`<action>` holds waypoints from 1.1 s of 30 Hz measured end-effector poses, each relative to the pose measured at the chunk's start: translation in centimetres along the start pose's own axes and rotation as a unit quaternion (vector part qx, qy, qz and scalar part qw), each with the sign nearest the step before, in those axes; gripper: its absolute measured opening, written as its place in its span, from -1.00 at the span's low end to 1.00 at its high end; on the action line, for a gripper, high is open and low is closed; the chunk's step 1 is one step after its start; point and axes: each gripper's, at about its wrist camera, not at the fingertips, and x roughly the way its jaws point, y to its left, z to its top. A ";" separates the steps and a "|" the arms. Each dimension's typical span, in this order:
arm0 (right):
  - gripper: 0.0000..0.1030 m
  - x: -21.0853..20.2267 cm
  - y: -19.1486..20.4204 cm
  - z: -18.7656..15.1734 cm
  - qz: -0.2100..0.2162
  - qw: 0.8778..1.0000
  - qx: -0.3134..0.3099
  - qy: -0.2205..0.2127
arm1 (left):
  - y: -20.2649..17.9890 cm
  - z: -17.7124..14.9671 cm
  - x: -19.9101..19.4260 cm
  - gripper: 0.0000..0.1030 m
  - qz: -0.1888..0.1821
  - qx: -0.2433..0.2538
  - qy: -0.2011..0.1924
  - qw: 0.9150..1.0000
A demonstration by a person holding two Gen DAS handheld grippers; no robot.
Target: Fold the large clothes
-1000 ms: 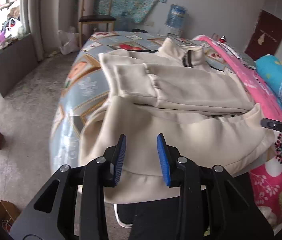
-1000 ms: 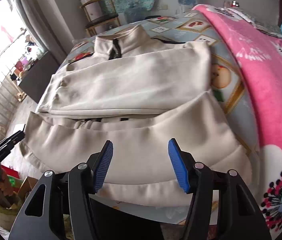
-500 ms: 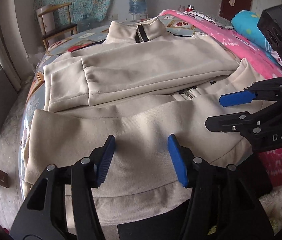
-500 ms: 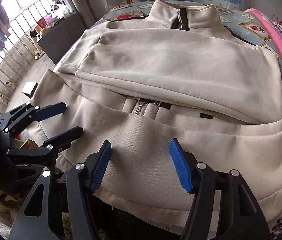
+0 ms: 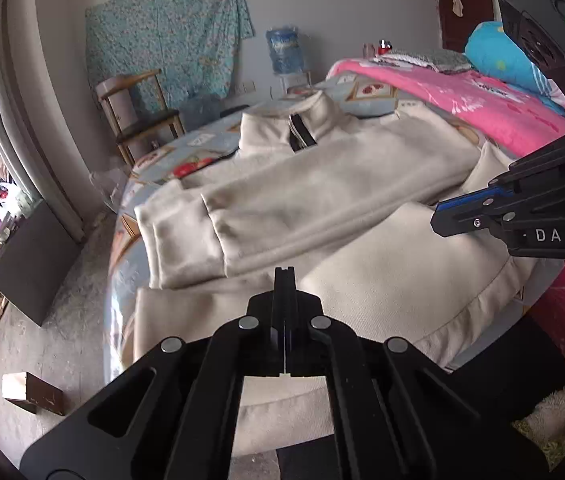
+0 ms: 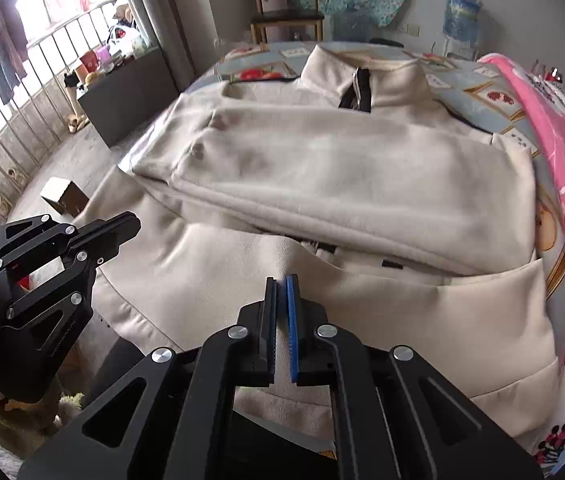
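Observation:
A cream zip-up jacket (image 5: 322,200) lies spread on the bed with its collar at the far end. Its sleeves are folded across the chest, and the hem hangs over the near edge. My left gripper (image 5: 284,276) has just closed and stands shut over the lower left part, its jaws pressed together on a thin pinch of cloth. It shows again as the left gripper (image 6: 134,228) at the jacket's (image 6: 342,168) left edge. My right gripper (image 6: 281,280) has also just closed. It is shut on a raised ridge of jacket fabric near the lower middle, and appears at the right as the right gripper (image 5: 440,216).
The bed has a patterned blue sheet (image 5: 154,160) and a pink blanket (image 6: 562,160) along its right side. A wooden chair (image 5: 138,120) and a water bottle (image 5: 284,50) stand beyond the bed. A dark cabinet (image 5: 26,256) and a small box (image 5: 32,392) are on the floor to the left.
Both grippers were open over the hem and have now closed on the jacket. Both hands have shifted inward and rolled, and each gripper now shows in the other's view.

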 end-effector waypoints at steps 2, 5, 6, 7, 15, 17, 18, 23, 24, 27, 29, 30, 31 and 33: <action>-0.98 -0.1 0.3 0.6 -0.012 1.000 -0.008 -0.014 | 0.4 0.8 0.1 -1.00 0.002 -0.001 -0.006 1.000; -0.98 1.2 0.2 1.5 -0.023 0.999 -0.011 -0.020 | 1.1 0.9 1.6 -1.00 -0.005 -0.010 0.013 1.000; -0.98 1.9 0.0 1.7 -0.029 0.999 -0.011 -0.016 | 1.4 0.9 2.2 -1.00 -0.014 -0.019 0.024 0.999; -0.98 2.6 0.0 1.7 -0.034 0.999 -0.011 -0.011 | 1.8 0.7 2.8 -1.00 -0.022 -0.028 0.039 0.999; -0.27 3.2 -1.4 0.9 0.064 0.997 0.036 0.037 | 4.2 -1.9 4.1 -0.07 -0.073 -0.096 0.115 0.986; -0.01 3.3 -0.9 0.7 0.074 0.996 0.027 0.036 | 4.4 -2.4 4.2 0.03 -0.069 -0.097 0.121 0.985; -0.01 3.6 -0.4 0.8 0.074 0.996 0.017 0.039 | 4.4 -2.6 4.2 0.11 -0.063 -0.096 0.124 0.986; -0.01 5.5 1.8 1.9 0.087 0.995 -0.030 0.050 | 5.4 -3.2 4.1 0.12 -0.044 -0.104 0.129 0.985; -0.01 6.1 2.2 2.2 0.086 0.994 -0.040 0.056 | 5.6 -3.4 4.0 0.12 -0.037 -0.103 0.129 0.986; -0.01 7.5 2.9 2.4 0.087 0.991 -0.070 0.078 | 6.2 -3.7 4.0 0.12 -0.017 -0.101 0.126 0.987; -0.01 7.5 3.2 2.3 0.085 0.989 -0.090 0.086 | 6.7 -3.9 4.1 0.12 -0.007 -0.103 0.121 0.987; -0.04 7.3 3.5 2.1 0.084 0.987 -0.102 0.088 | 6.8 -3.9 4.1 0.12 -0.003 -0.103 0.119 0.988; -0.17 7.0 3.9 1.9 0.079 0.986 -0.115 0.089 | 7.0 -3.9 4.2 0.12 0.002 -0.102 0.116 0.988; -0.49 6.8 4.2 1.4 0.064 0.985 -0.133 0.093 | 7.2 -4.0 4.5 0.12 0.006 -0.100 0.109 0.989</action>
